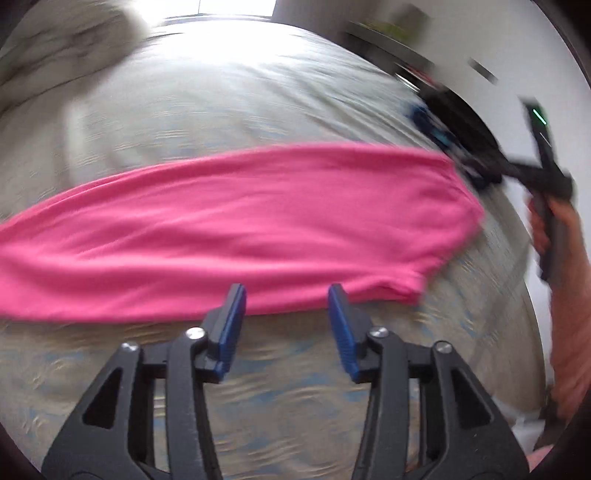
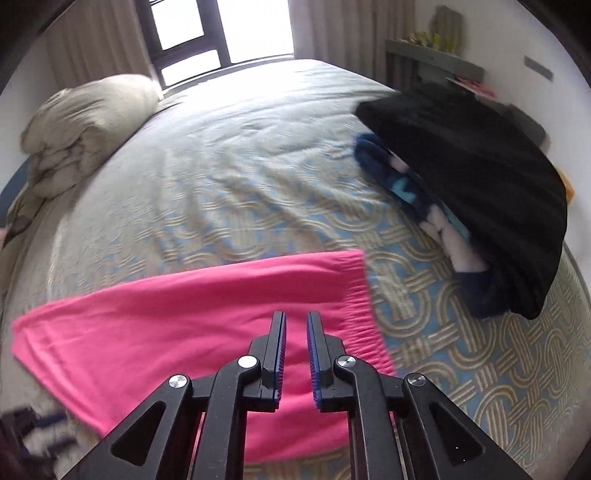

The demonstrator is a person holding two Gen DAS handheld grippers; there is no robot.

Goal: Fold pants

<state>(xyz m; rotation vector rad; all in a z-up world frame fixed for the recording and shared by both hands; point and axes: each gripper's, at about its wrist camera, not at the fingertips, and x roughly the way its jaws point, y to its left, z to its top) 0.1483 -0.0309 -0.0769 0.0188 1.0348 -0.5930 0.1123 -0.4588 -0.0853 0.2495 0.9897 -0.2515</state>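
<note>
Pink pants (image 1: 240, 229) lie flat across the patterned bedspread (image 1: 221, 110), folded lengthwise into one long band. In the right wrist view the pants (image 2: 184, 325) show their gathered waistband (image 2: 365, 314) at the right end. My left gripper (image 1: 286, 291) is open just short of the pants' near edge, with nothing between its blue pads. My right gripper (image 2: 295, 317) hovers over the waist end with only a narrow gap between its jaws and no cloth pinched. A hand (image 1: 554, 236) holds that gripper at the right edge of the left wrist view, blurred.
A black garment (image 2: 480, 192) covers a blue and white one (image 2: 417, 199) on the bed's right side. A rolled beige duvet (image 2: 85, 122) sits at the far left. A window (image 2: 221, 33) and a wall shelf (image 2: 436, 55) lie beyond the bed.
</note>
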